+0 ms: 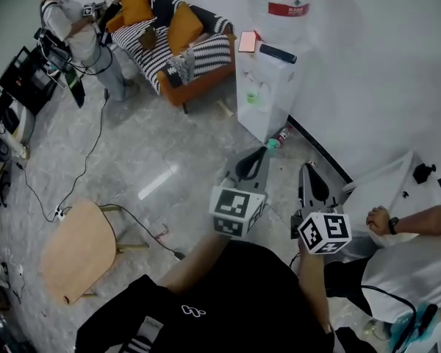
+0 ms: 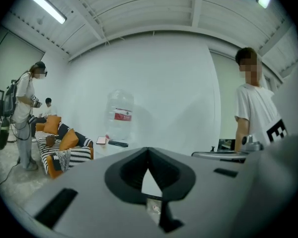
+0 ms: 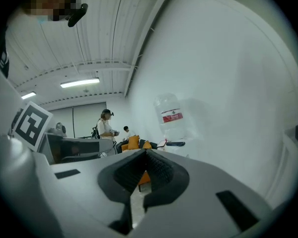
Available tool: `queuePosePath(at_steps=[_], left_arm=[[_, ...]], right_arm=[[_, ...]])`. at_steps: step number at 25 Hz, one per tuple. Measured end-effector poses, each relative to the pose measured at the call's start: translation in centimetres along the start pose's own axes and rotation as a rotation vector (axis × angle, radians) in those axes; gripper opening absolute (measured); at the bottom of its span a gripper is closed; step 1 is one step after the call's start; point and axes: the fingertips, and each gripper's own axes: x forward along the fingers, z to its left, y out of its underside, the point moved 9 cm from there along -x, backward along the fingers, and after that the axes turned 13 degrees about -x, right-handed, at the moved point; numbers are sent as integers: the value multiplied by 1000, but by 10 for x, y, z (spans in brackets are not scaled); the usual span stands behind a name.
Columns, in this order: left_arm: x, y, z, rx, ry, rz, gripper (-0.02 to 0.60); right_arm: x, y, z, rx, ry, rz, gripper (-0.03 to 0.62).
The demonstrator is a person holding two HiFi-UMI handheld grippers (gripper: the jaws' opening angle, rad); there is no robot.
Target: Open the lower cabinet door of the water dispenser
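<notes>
The white water dispenser (image 1: 267, 87) stands against the wall with a clear bottle (image 1: 287, 4) on top; its lower front (image 1: 259, 120) faces the room, and I cannot make out the door's edges. My left gripper (image 1: 262, 153) and right gripper (image 1: 310, 169) hang side by side well short of it, both pointing toward it, both shut with nothing between the jaws. In the left gripper view the gripper (image 2: 148, 150) covers the dispenser body and only the bottle (image 2: 120, 114) shows. The right gripper (image 3: 145, 152) likewise sees just the bottle (image 3: 172, 115).
A small bottle (image 1: 278, 137) lies on the floor beside the dispenser's base. An orange sofa (image 1: 178, 44) stands to its left. A wooden chair (image 1: 77, 250) and cables lie on the floor at the left. A person's hand (image 1: 379, 219) rests by a white table (image 1: 397, 176) at the right.
</notes>
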Motion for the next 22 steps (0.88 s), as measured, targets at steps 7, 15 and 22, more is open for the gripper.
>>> queuePosePath(at_steps=[7,15,22], left_arm=[[49,-20,59,-26,-38,52,11],[110,-42,140,-40,-96,106,11],[162,-59,181,-39,-14,139,11]], right_arm=[[76,1,-1,44,-18,26,11],[167,1,2,47,-35,92,11],[254,-6,0,30,-46,106,11]])
